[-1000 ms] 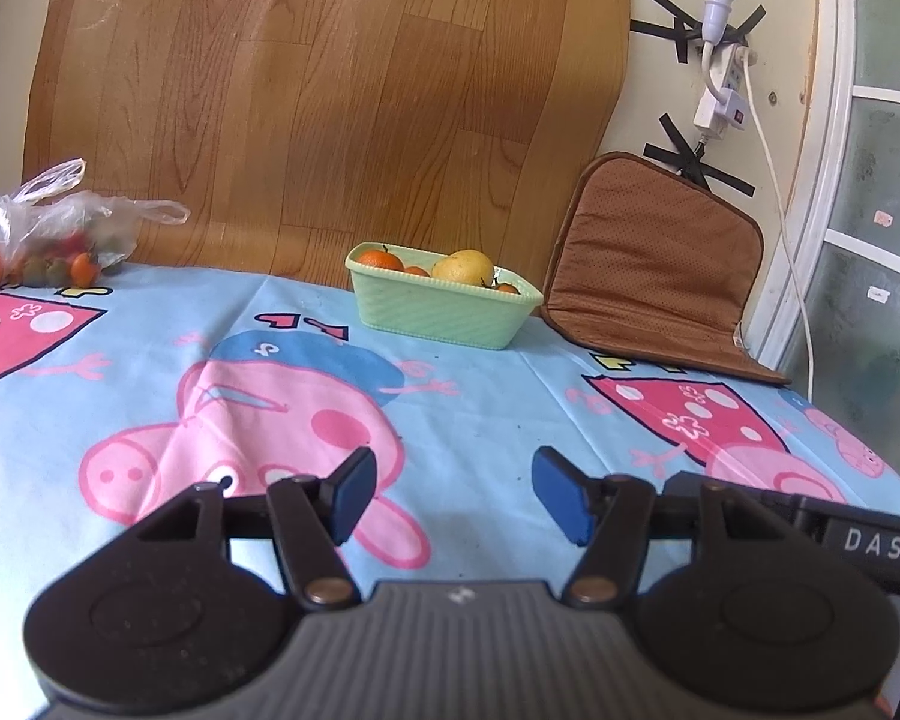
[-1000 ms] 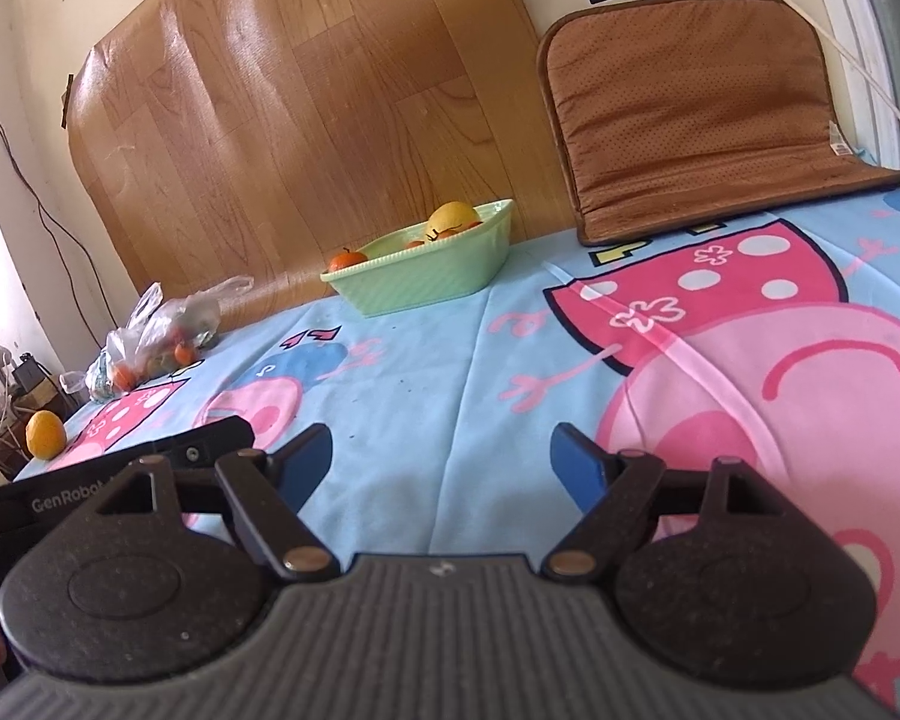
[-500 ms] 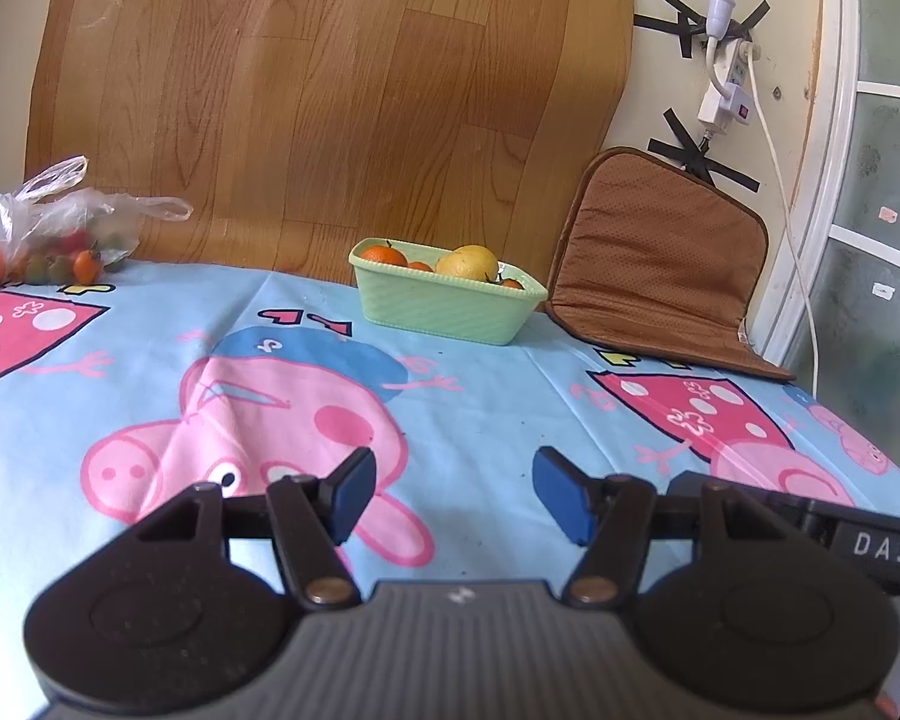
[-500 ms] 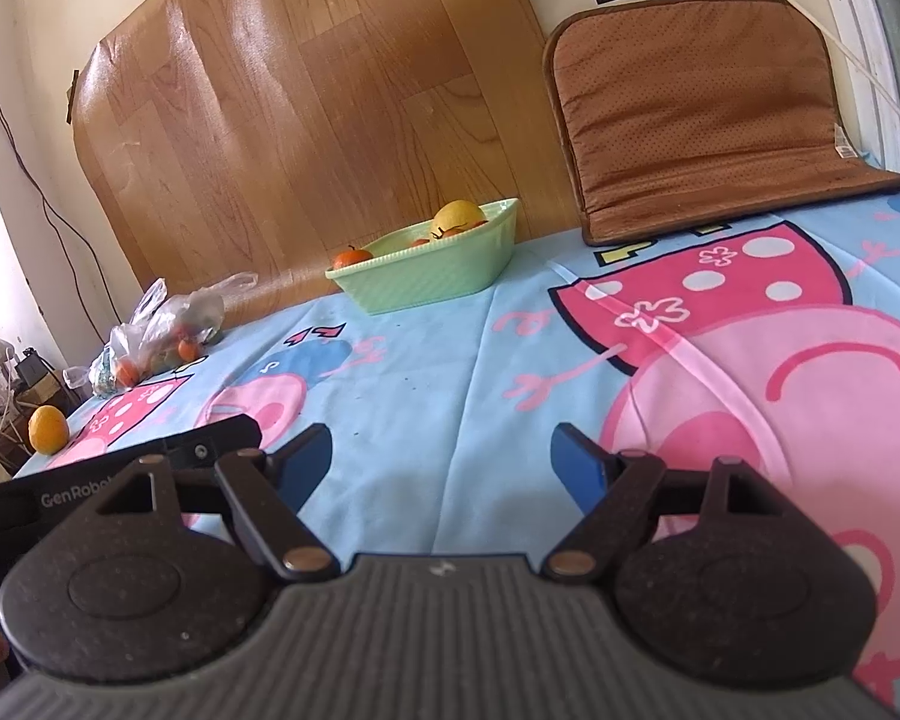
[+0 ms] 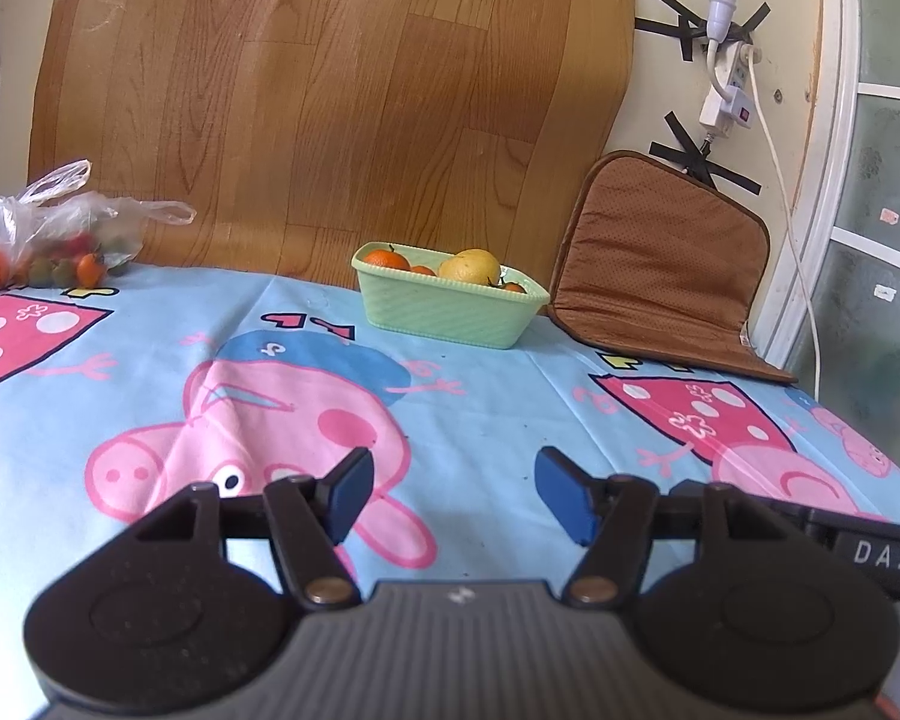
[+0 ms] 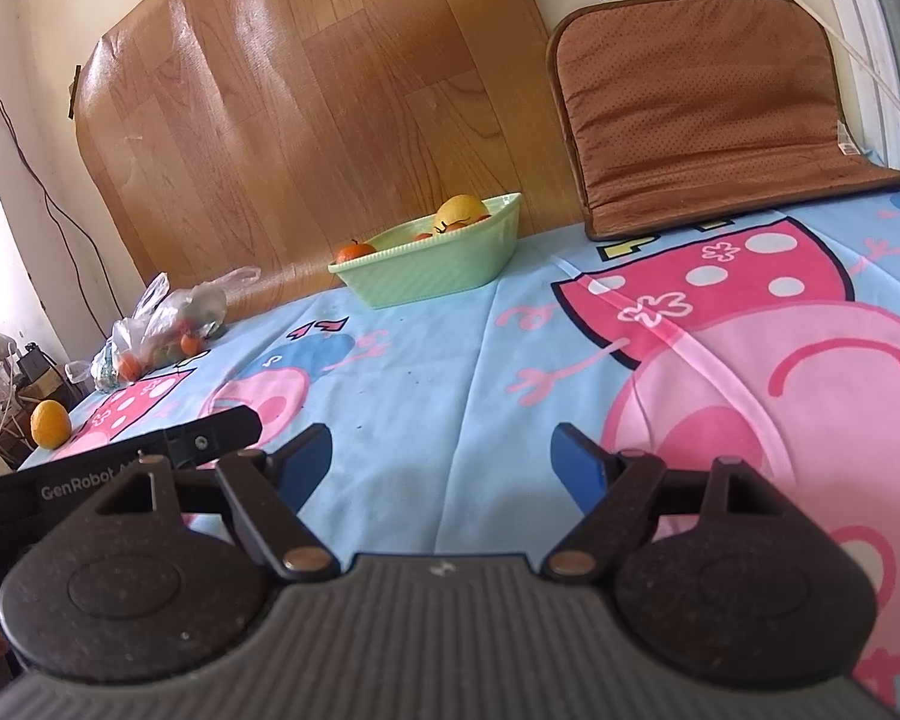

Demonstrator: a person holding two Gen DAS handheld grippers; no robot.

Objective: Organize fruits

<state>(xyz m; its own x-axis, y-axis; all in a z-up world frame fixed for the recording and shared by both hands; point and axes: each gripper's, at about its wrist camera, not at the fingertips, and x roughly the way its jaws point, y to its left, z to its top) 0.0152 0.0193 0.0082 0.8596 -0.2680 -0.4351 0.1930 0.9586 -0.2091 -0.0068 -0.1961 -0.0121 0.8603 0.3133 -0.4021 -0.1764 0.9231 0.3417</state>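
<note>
The left hand-held gripper [image 5: 453,495] is spread wide with nothing between its blue pads; it hovers over the near part of the bench [image 5: 498,396], which is covered by a cartoon-print cloth. The right hand-held gripper [image 6: 444,468] is likewise spread wide and holds nothing.

One green basket [image 5: 444,309] sits at the far edge of the bench, against the wood-pattern sheet [image 5: 330,90]. Its wall hides most of the contents. Above the rim, one yellow fruit [image 5: 469,266] and three orange fruits are visible; the largest orange fruit [image 5: 386,258] lies at the basket's left end. Anything lower in the basket cannot be made out.

One plastic bag [image 5: 54,234] lies at the far left corner of the bench, well apart from the basket. It holds small red, orange and green fruits; crumpled film prevents a count.

One loose yellow-orange fruit [image 6: 50,423] stands at the left edge of the bench, visible in the right wrist view only.

One brown cushion [image 5: 660,264] leans at the far right corner, just beside the basket.
</note>
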